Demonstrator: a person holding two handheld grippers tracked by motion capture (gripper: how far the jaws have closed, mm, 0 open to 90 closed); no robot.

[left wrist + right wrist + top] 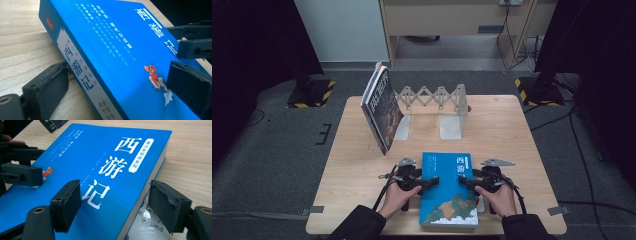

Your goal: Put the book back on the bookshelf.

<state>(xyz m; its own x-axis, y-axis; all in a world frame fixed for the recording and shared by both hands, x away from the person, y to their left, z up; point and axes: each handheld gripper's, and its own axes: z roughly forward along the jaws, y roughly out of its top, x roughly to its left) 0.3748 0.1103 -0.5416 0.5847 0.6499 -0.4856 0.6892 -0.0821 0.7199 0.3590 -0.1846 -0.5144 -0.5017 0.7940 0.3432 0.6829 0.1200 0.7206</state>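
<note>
**Q:** What stood on the tabletop (pixel 357 165) around the work, and did anything obstruct it?

**A:** At the far side I had a grey expanding book rack (pixel 439 102) with two upright end plates. A dark-covered book (pixel 381 107) leaned against its left end, tilted, well apart from my hands. Nothing lay between that rack and the blue book (pixel 448 189), and the wood on either side of the blue book was bare. Under the blue book's near right corner, the right gripper view showed a glossy printed sheet (pixel 147 225); I could not tell what it was.

**Q:** State of each gripper?

**A:** My left gripper (pixel 117 85) was spread about as wide as it went. One jaw sat low beside the spine on the wood, the other lay over the front cover near the small cartoon figure. Whether the pads pressed on the book, I could not tell. My right gripper (pixel 120 205) stood partly open, astride the book's page edge: one jaw over the cover by the large white title characters, the other outside the page edge with a visible gap, so it gripped nothing.

**Q:** Position of the book relative to the grippers?

**A:** The blue book lay flat, cover up, at the near middle of the tabletop, directly between my two hands. The left gripper straddled its spine edge, the right gripper its opposite long edge, facing each other across the cover.
</note>
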